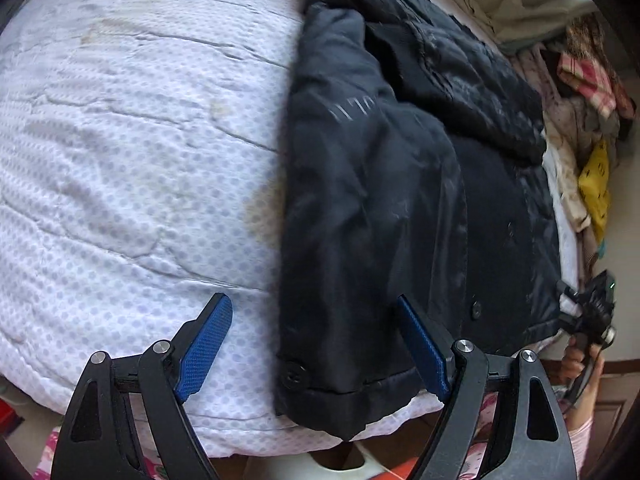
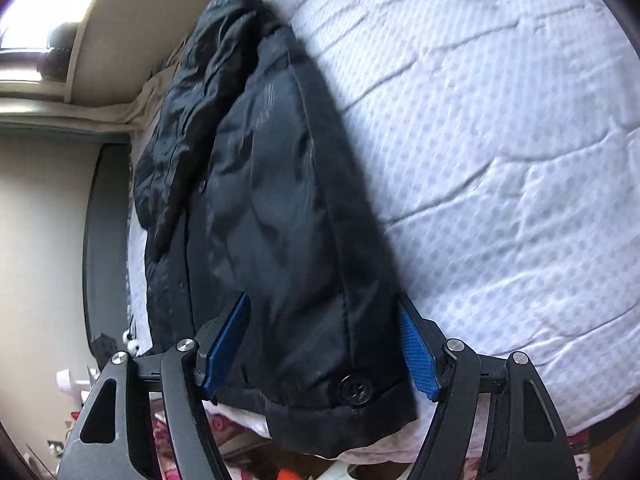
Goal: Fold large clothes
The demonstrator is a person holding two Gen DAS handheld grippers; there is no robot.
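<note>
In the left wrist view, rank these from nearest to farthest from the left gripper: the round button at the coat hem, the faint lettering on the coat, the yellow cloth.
Measured from the left gripper:
1. Round button, at the coat's hem corner, between the fingers.
2. Faint lettering, higher on the dark coat, mid-frame.
3. Yellow cloth, far right, beyond the coat, in the clothes pile.

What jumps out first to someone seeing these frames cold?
The dark padded coat lying lengthwise on the white dotted mattress, its hem at the near edge with a black button near the corner. Both grippers are open: the right gripper frames the hem corner, and the left gripper spans the coat's edge and bare mattress. A clutter of clothes lies beyond the coat.
</note>
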